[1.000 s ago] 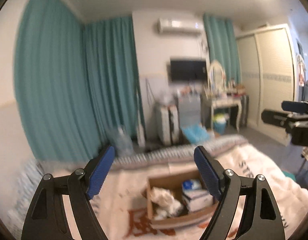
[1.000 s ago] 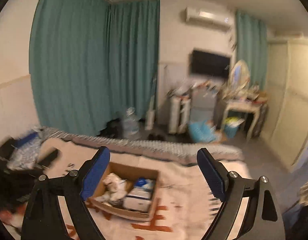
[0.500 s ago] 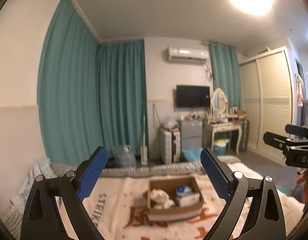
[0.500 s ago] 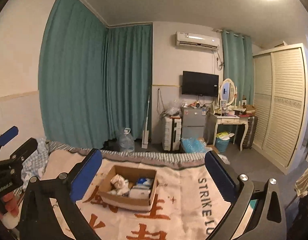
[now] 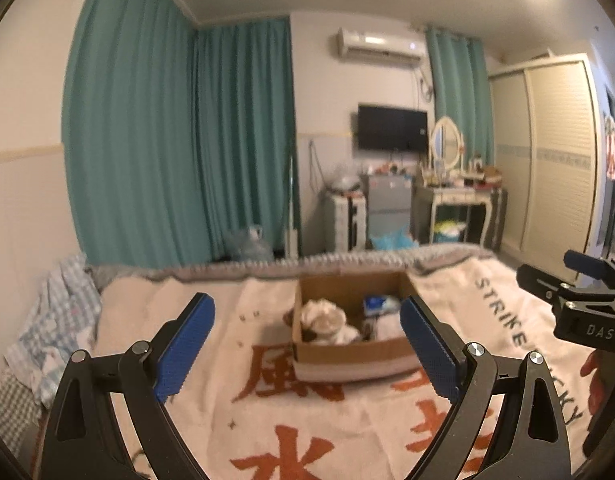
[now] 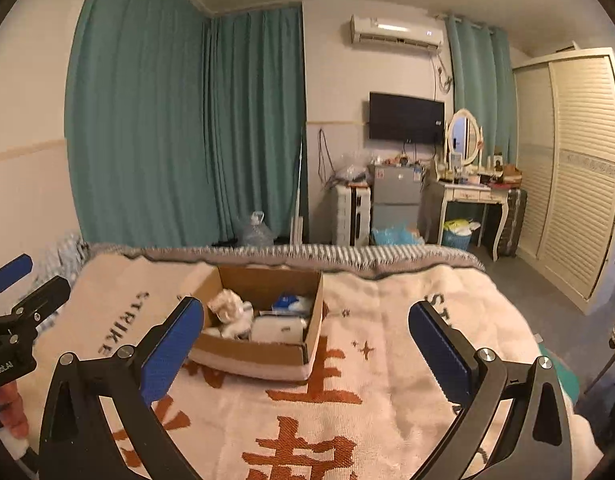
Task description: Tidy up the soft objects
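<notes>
A bed (image 6: 387,420) under a cream blanket (image 5: 347,420) with orange characters fills the foreground. A cardboard box (image 6: 251,354) sits on it near the far edge, holding a crumpled white cloth (image 6: 229,312) and white-and-blue packs (image 6: 281,328). The left gripper (image 5: 307,354) and right gripper (image 6: 305,354) hover above the blanket, jaws spread wide, holding nothing.

Ahead of me: teal curtains (image 6: 179,128), wall TV (image 6: 406,117), air conditioner (image 6: 396,31) above it, small grey fridge (image 6: 395,196), white vanity table (image 6: 467,196) with oval mirror (image 6: 462,136), louvred wardrobe (image 6: 575,168) at right
</notes>
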Demonstrator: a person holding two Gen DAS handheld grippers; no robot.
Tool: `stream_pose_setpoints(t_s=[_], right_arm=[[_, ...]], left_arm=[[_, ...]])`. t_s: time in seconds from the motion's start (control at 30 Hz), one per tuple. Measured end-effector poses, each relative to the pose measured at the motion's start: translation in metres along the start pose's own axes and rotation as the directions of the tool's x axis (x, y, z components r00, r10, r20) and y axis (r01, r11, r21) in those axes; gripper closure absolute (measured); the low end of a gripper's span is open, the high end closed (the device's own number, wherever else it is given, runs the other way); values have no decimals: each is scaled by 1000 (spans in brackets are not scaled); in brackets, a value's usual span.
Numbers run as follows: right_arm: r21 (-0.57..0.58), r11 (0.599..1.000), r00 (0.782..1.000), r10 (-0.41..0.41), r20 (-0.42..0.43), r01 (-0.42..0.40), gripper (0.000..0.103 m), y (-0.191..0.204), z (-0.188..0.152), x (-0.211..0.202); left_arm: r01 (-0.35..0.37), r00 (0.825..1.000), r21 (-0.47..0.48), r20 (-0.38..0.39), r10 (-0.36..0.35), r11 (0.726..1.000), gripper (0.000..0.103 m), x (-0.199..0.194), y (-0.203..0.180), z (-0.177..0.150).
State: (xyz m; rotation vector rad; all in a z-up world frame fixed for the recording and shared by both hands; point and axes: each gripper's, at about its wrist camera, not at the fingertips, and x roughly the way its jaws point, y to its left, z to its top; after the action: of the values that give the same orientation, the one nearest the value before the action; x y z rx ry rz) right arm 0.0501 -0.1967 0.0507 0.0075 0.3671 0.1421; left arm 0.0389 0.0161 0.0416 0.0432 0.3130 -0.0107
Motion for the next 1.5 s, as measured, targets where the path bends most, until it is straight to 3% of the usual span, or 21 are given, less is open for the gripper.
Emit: stream_pose_setpoints(t_s=[0.37, 1.5], right_arm=[[31, 999, 998, 25, -58, -23, 0, 0, -19, 40], [33, 999, 997, 11, -71, -9, 0, 4, -21, 42]], left_arm=[[3, 999, 20, -50, -2, 1000, 8, 26, -9, -16], [-2, 997, 15, -75, 3, 1000, 7, 30, -8, -22]])
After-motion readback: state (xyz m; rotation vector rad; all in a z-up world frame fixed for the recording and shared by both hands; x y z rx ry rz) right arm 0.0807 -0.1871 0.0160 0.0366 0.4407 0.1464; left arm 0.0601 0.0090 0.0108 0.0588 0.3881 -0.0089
